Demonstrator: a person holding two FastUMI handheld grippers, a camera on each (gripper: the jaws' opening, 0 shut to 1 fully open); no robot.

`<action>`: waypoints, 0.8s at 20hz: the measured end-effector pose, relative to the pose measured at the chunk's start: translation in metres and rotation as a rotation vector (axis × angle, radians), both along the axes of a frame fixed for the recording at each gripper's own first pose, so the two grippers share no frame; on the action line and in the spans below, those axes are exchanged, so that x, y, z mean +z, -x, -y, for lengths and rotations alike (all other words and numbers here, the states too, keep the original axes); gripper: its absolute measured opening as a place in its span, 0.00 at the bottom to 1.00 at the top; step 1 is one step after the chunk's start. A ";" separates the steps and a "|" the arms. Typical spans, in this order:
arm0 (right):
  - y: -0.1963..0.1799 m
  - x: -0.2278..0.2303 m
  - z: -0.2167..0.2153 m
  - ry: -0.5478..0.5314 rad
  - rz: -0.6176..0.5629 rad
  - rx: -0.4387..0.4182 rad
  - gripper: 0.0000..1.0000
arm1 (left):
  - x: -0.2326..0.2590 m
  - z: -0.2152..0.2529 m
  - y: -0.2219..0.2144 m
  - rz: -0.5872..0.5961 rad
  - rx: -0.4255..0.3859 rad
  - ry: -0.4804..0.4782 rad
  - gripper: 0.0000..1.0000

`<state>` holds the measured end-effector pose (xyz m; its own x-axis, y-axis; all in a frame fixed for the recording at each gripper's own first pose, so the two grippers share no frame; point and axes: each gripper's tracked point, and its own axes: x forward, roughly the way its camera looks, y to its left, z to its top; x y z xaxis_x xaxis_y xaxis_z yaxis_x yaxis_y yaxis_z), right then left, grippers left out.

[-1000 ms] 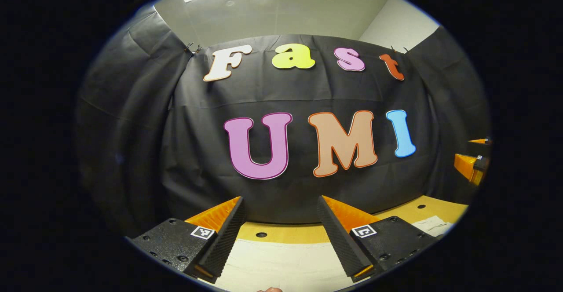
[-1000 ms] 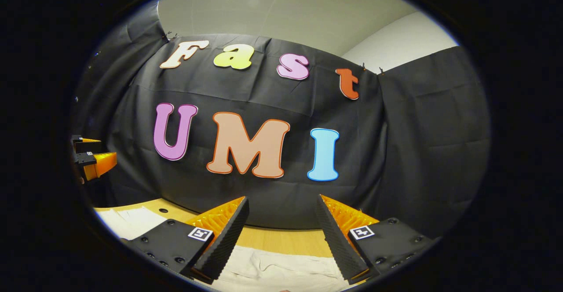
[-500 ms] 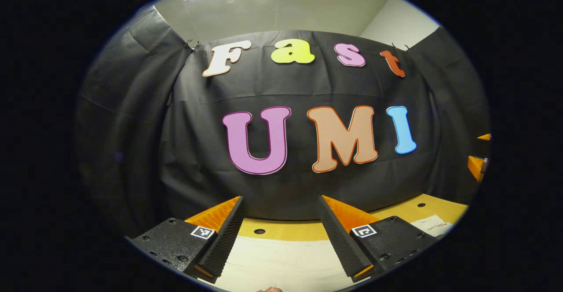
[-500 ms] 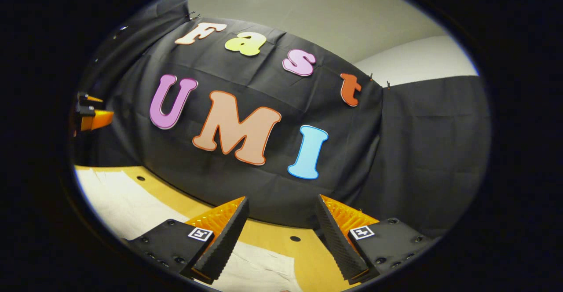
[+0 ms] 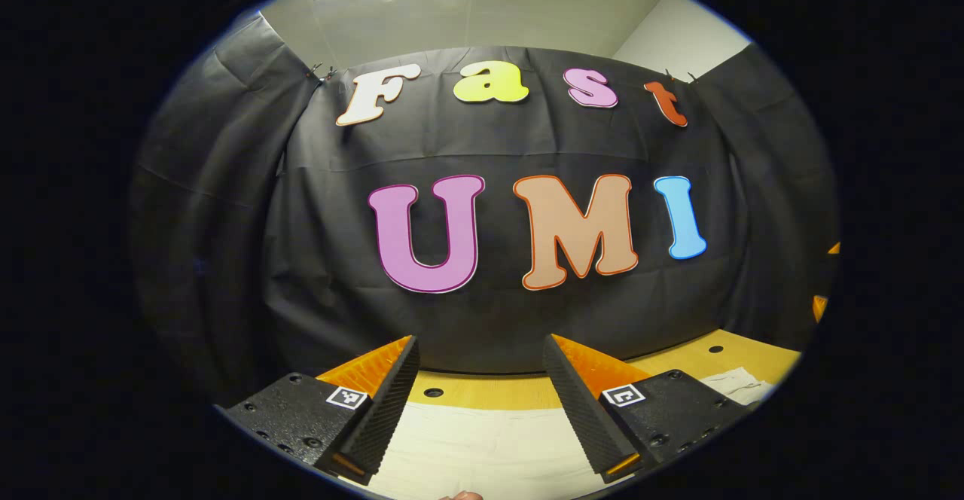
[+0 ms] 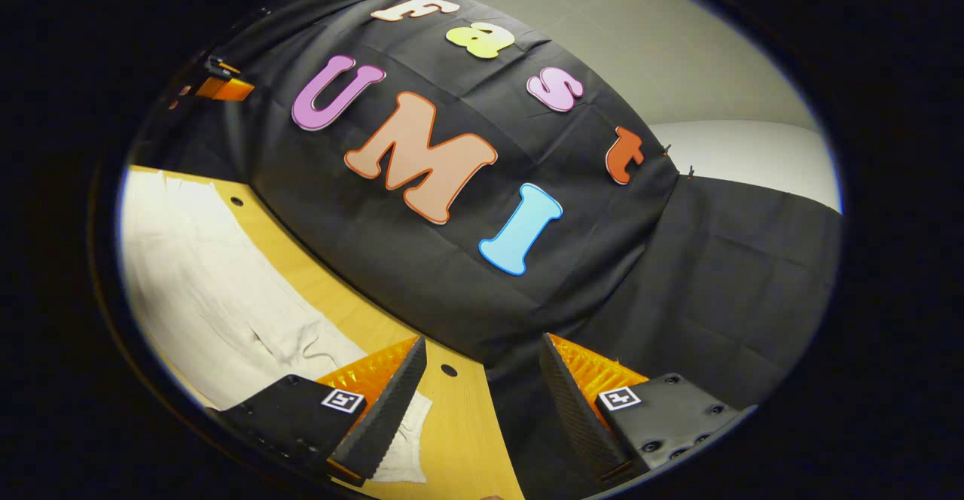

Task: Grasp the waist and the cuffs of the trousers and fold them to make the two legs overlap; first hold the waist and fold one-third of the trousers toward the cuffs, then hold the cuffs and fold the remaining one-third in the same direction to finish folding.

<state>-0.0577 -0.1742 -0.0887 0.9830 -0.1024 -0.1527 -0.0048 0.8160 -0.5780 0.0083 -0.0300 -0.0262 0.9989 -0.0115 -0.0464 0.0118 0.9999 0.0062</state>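
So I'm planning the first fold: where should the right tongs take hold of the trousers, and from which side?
Probably at the rumpled end of the trousers beside the right tongs, which are open. That end lies flat on the wooden table with a loose edge near the table's edge, so come down from above and pinch the edge. Whether it is waist or cuffs I cannot tell.

One pair of trousers, one table, two grippers

We count one pair of pale trousers [image 6: 211,289] lying on one wooden table [image 6: 467,440]; we see two round holes in the tabletop in the left gripper view and two in the right gripper view. We count two grippers: the left gripper [image 5: 482,402] with its two fingers spread apart, and the right gripper [image 6: 482,402] with its two fingers likewise apart, nothing between either pair.
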 end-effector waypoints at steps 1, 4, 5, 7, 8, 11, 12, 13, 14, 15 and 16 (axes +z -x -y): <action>0.004 -0.009 0.005 0.019 -0.023 0.000 0.97 | 0.000 0.002 0.000 0.001 -0.003 -0.001 0.96; 0.019 -0.040 0.016 0.084 -0.097 0.023 0.97 | -0.002 0.007 0.002 0.000 -0.006 -0.011 0.96; 0.024 -0.047 0.016 0.108 -0.118 0.042 0.97 | -0.003 0.009 0.002 -0.002 -0.005 -0.014 0.96; 0.032 -0.063 0.016 0.159 -0.157 0.086 0.97 | -0.007 0.013 0.004 -0.012 -0.005 -0.014 0.96; 0.035 -0.072 0.015 0.186 -0.177 0.109 0.97 | -0.009 0.014 0.005 -0.018 -0.007 -0.014 0.96; 0.052 -0.099 0.014 0.247 -0.249 0.182 0.97 | -0.010 0.018 0.008 -0.022 -0.006 -0.025 0.94; 0.056 -0.108 0.013 0.260 -0.271 0.206 0.97 | -0.010 0.018 0.009 -0.022 -0.004 -0.030 0.96; 0.063 -0.115 0.011 0.270 -0.293 0.230 0.97 | -0.010 0.019 0.010 -0.024 -0.004 -0.033 0.96; 0.066 -0.122 0.010 0.282 -0.314 0.251 0.97 | -0.012 0.020 0.012 -0.027 -0.003 -0.036 0.96; 0.070 -0.129 0.009 0.298 -0.334 0.273 0.97 | -0.013 0.020 0.013 -0.030 -0.001 -0.040 0.97; 0.072 -0.136 0.007 0.314 -0.355 0.296 1.00 | -0.014 0.020 0.014 -0.033 0.002 -0.044 0.96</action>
<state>-0.1302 -0.1813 -0.2247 0.8704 0.0765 -0.4864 -0.4465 0.5390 -0.7142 -0.0053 -0.0496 -0.0401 0.9968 -0.0069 -0.0795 0.0109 0.9987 0.0497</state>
